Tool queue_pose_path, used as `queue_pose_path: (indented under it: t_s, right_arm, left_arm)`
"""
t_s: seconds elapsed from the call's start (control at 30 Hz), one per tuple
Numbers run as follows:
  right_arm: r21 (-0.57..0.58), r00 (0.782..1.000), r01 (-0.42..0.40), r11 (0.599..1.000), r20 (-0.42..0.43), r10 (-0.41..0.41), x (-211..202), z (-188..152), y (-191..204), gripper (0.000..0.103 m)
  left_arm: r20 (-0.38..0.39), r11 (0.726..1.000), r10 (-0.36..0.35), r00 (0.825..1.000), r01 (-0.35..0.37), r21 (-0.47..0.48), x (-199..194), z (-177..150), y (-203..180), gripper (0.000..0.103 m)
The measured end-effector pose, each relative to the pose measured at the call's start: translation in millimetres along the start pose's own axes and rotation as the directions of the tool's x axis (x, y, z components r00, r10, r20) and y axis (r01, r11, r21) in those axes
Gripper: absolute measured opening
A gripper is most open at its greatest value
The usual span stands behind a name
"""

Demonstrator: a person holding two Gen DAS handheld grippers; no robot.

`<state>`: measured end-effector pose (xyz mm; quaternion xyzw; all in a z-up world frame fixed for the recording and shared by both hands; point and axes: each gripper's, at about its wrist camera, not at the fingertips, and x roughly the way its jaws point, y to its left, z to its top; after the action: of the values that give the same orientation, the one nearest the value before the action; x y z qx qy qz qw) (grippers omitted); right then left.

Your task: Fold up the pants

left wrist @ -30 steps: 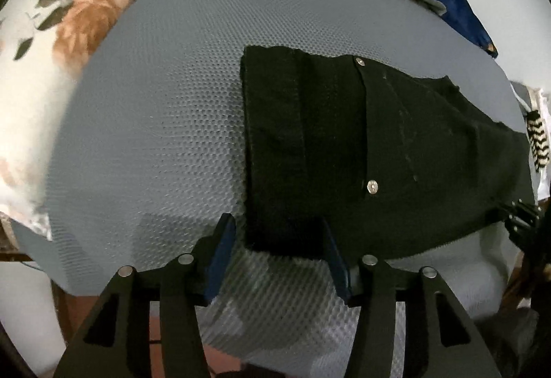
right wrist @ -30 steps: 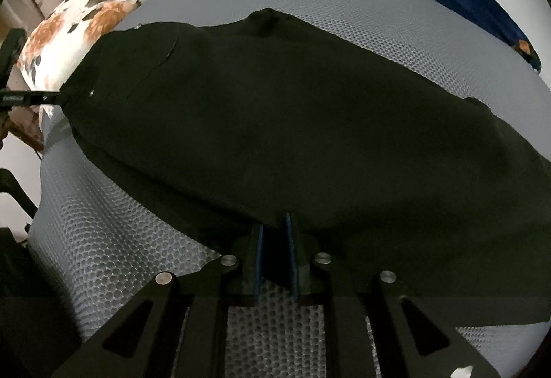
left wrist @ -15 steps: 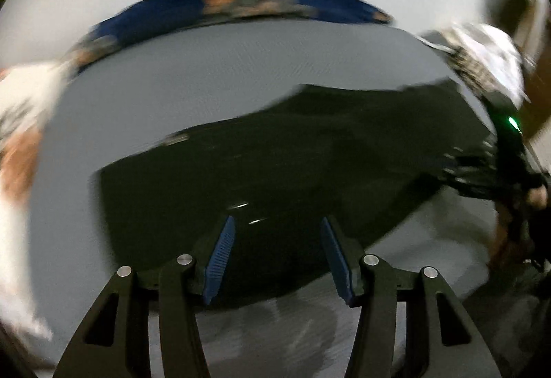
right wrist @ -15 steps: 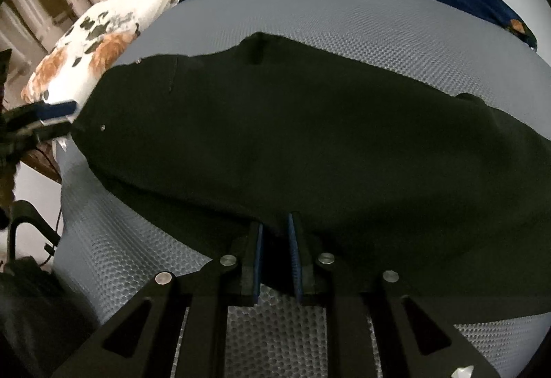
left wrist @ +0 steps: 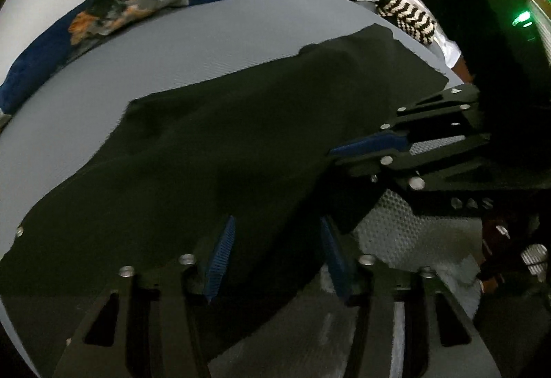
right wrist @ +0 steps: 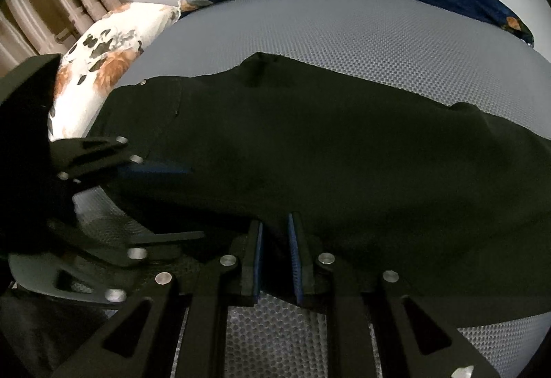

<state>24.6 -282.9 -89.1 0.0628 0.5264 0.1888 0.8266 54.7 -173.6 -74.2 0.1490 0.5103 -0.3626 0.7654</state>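
Black denim pants (left wrist: 213, 150) lie on the grey mesh bed (right wrist: 344, 33); left claw (left wrist: 275, 257) has swung along to their near edge, closing around it beside the right claw (right wrist: 275, 254), clenched on fabric; fold lift next.

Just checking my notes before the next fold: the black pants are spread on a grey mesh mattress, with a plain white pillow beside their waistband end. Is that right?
Not quite. The pillow is not plain: it is white with an orange and dark floral print, as the right wrist view shows. The rest holds: the black pants lie spread on the grey mesh mattress, waistband end beside that pillow.
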Motion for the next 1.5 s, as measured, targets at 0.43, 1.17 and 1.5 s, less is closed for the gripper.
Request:
queue_pose_path:
  t_s: [0.43,1.17,1.5]
  right_arm:
    - [0.251,0.987,0.089,0.964,0.107,-0.119,-57.4,-8.0,-97.8,0.041]
    - [0.829,0.910,-0.025,0.559,0.251,-0.331,-93.3,-66.2,-342.4,0.026]
    - [0.841,0.904,-0.061,0.538,0.275,-0.327,-107.9,-45.5,-357.8,0.005]
  left_arm:
    - [-0.009,0.999,-0.010,1.000,0.010,-0.040,8.2,0.6,-0.2,0.007]
    - [-0.046,0.991,-0.029,0.999,0.023,-0.134,14.0,3.9,11.5,0.007]
    - [-0.058,0.988,-0.046,0.997,0.037,-0.150,18.2,3.1,16.0,0.007]
